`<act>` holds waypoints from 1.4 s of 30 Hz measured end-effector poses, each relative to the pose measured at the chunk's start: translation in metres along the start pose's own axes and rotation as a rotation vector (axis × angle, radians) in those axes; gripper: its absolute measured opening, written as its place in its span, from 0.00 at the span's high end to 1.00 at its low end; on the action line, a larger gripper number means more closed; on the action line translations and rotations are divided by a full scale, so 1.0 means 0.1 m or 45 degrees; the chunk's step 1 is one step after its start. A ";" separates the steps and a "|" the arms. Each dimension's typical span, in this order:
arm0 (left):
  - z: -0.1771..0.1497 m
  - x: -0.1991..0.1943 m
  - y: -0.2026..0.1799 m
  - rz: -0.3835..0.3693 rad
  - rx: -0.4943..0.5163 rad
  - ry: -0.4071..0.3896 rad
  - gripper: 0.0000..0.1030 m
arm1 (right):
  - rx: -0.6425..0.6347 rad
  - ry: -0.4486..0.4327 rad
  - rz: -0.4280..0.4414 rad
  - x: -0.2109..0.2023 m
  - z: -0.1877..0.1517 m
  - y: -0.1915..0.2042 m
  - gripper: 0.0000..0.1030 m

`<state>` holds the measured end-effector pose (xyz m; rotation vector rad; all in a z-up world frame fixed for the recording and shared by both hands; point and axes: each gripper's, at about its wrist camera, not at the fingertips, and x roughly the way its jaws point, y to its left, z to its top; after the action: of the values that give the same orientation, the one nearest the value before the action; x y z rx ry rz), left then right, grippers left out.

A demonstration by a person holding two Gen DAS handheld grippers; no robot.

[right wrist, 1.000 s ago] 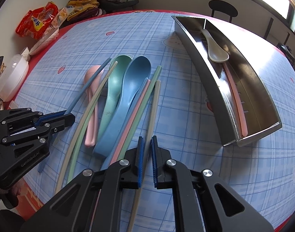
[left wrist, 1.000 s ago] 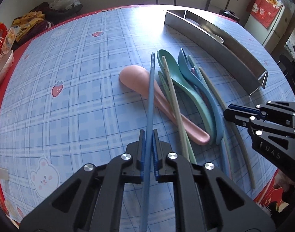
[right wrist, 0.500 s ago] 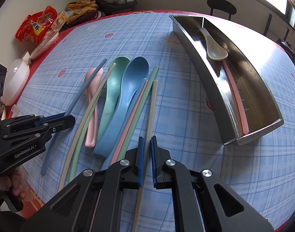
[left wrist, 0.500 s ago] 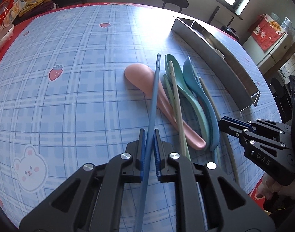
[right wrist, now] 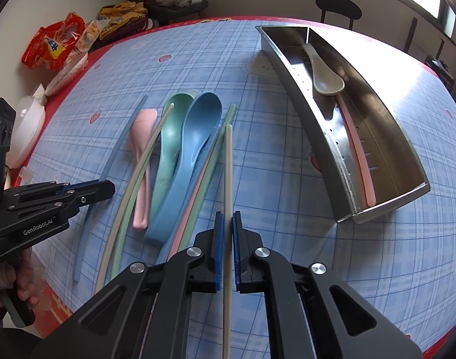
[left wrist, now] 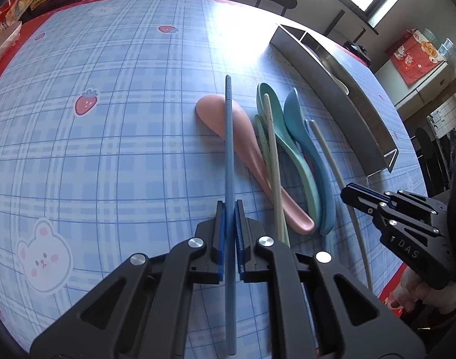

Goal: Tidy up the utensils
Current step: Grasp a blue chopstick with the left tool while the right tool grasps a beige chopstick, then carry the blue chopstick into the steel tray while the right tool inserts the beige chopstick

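Note:
My left gripper [left wrist: 229,209] is shut on a blue chopstick [left wrist: 228,137] that points forward over the pink spoon [left wrist: 228,125]. My right gripper [right wrist: 228,221] is shut on a white chopstick [right wrist: 228,161], held just right of the pile. The pile holds a green spoon [right wrist: 171,131], a blue spoon [right wrist: 195,131], the pink spoon [right wrist: 141,137] and several chopsticks. The steel tray [right wrist: 386,206] at the right holds a white spoon [right wrist: 325,74] and a pink chopstick [right wrist: 358,146]. The left gripper [right wrist: 87,190] shows in the right wrist view, the right gripper [left wrist: 356,193] in the left.
Snack bags [right wrist: 54,45] and a white lidded container [right wrist: 24,131] lie at the table's far left edge. A black stool [right wrist: 338,6] stands behind the table. The red table edge [right wrist: 48,299] runs close below the left gripper.
The left gripper has risen and tilted with the blue chopstick, so more of the table shows. The right gripper now grips the white chopstick, slightly lifted from the pile.

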<state>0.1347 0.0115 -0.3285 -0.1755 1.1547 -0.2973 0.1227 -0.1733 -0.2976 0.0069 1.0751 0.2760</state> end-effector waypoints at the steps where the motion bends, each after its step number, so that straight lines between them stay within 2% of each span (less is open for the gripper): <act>1: -0.01 -0.04 0.01 -0.007 -0.009 -0.012 0.90 | 0.001 -0.020 0.010 -0.06 0.00 -0.01 0.94; 6: -0.13 -0.35 0.01 -0.079 -0.058 -0.072 0.90 | 0.034 -0.102 0.056 -0.39 -0.08 -0.07 0.94; 15: -0.33 -0.69 0.00 -0.084 -0.068 -0.120 0.90 | 0.106 -0.166 0.028 -0.67 -0.22 -0.15 0.94; 20: -0.31 -0.74 -0.02 -0.131 -0.066 -0.085 0.90 | 0.094 -0.193 -0.023 -0.81 -0.27 -0.14 0.94; 24: -0.19 -0.75 -0.13 -0.149 -0.075 -0.100 0.90 | 0.053 -0.229 -0.001 -0.89 -0.22 -0.22 0.94; 27: -0.07 -0.76 -0.30 -0.157 -0.134 -0.126 0.90 | 0.016 -0.262 0.068 -0.94 -0.10 -0.39 0.94; 29: 0.00 -0.76 -0.47 -0.128 -0.145 -0.149 0.90 | -0.013 -0.284 0.105 -0.95 0.03 -0.54 0.94; 33: 0.16 -0.69 -0.76 -0.133 -0.292 -0.181 0.90 | -0.047 -0.322 0.204 -0.96 0.37 -0.94 0.94; 38: 0.41 -0.48 -1.12 -0.172 -0.433 -0.185 0.90 | -0.095 -0.360 0.256 -0.88 0.77 -1.34 0.94; 42: 0.64 -0.31 -1.35 -0.187 -0.492 -0.184 0.90 | -0.110 -0.374 0.299 -0.75 1.03 -1.52 0.94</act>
<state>0.1633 -0.1073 -0.2373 -0.6137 1.0482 -0.1844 0.2121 -0.3241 -0.2041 0.0938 0.7690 0.5167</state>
